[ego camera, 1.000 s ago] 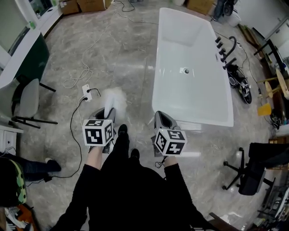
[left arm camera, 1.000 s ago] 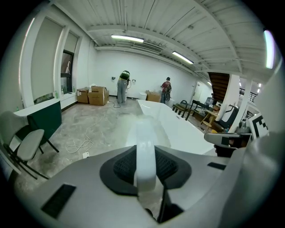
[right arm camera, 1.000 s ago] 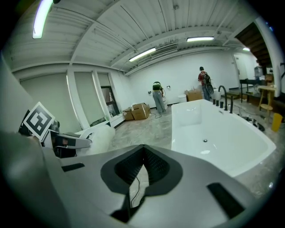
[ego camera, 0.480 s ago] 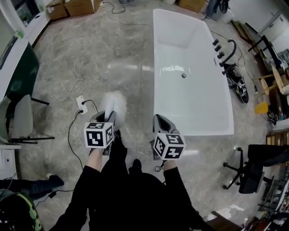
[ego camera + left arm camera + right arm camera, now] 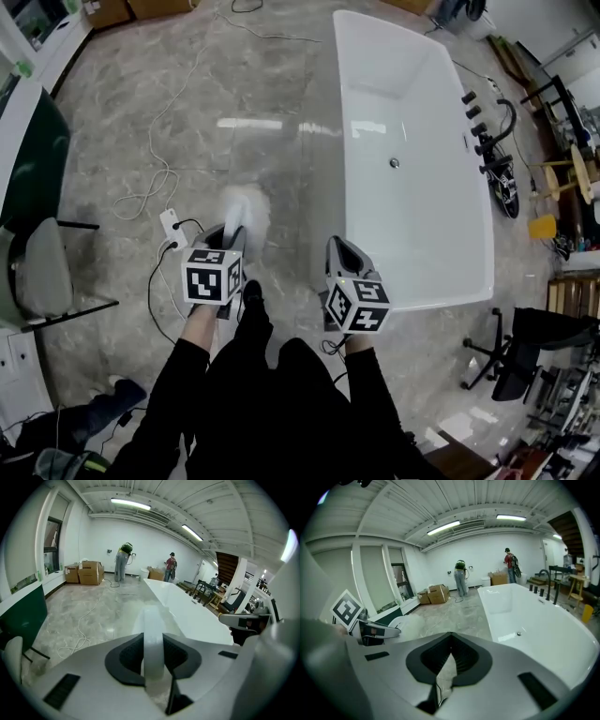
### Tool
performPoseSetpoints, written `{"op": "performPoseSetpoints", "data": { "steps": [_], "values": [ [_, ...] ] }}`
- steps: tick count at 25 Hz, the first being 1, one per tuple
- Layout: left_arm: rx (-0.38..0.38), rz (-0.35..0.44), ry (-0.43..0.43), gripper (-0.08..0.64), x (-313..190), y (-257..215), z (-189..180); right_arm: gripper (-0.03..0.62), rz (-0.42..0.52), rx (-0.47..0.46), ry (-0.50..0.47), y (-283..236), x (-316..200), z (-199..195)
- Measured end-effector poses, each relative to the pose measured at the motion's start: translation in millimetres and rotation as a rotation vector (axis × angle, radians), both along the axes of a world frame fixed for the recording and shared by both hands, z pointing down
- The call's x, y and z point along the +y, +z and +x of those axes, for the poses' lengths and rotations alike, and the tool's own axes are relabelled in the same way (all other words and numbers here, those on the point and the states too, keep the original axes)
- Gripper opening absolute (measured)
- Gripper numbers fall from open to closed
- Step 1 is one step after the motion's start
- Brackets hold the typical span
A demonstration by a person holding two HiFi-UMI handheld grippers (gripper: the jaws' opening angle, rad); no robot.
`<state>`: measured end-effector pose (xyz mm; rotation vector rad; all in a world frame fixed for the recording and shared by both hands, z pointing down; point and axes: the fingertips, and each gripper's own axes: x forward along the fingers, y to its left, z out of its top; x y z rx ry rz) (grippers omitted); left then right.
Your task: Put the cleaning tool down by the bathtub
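Gripping one tool, near one bathtub

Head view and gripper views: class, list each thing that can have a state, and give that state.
Left gripper: shut on the duster's handle.
Right gripper: shut, nothing held.
Duster: held up, not yet put down.
Bathtub: empty.

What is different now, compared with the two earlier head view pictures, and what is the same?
The person has walked forward: the near end of the bathtub now lies beside the right gripper, and the power strip is close to the left gripper. Nothing was taken or let go. The left gripper still holds the cleaning tool by its handle; the right gripper stays shut and empty.
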<state>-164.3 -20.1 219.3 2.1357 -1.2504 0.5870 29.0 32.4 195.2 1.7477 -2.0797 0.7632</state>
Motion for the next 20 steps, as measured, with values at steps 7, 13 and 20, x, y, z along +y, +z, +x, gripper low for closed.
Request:
{"op": "performPoseSetpoints", "data": {
  "steps": [7, 13, 20],
  "values": [
    [-0.012, -0.029, 0.039, 0.094, -58, 23, 6, 0.000, -0.056, 0.015, 0.004, 29, -34, -13],
    [-0.021, -0.058, 0.063, 0.094, -108, 56, 29, 0.000, -0.095, 0.030, 0.007, 62, -71, -11],
    [-0.031, -0.095, 0.072, 0.094, -162, 122, 65, 0.000, -0.144, -0.011, 0.013, 133, -114, 2]
  ]
}}
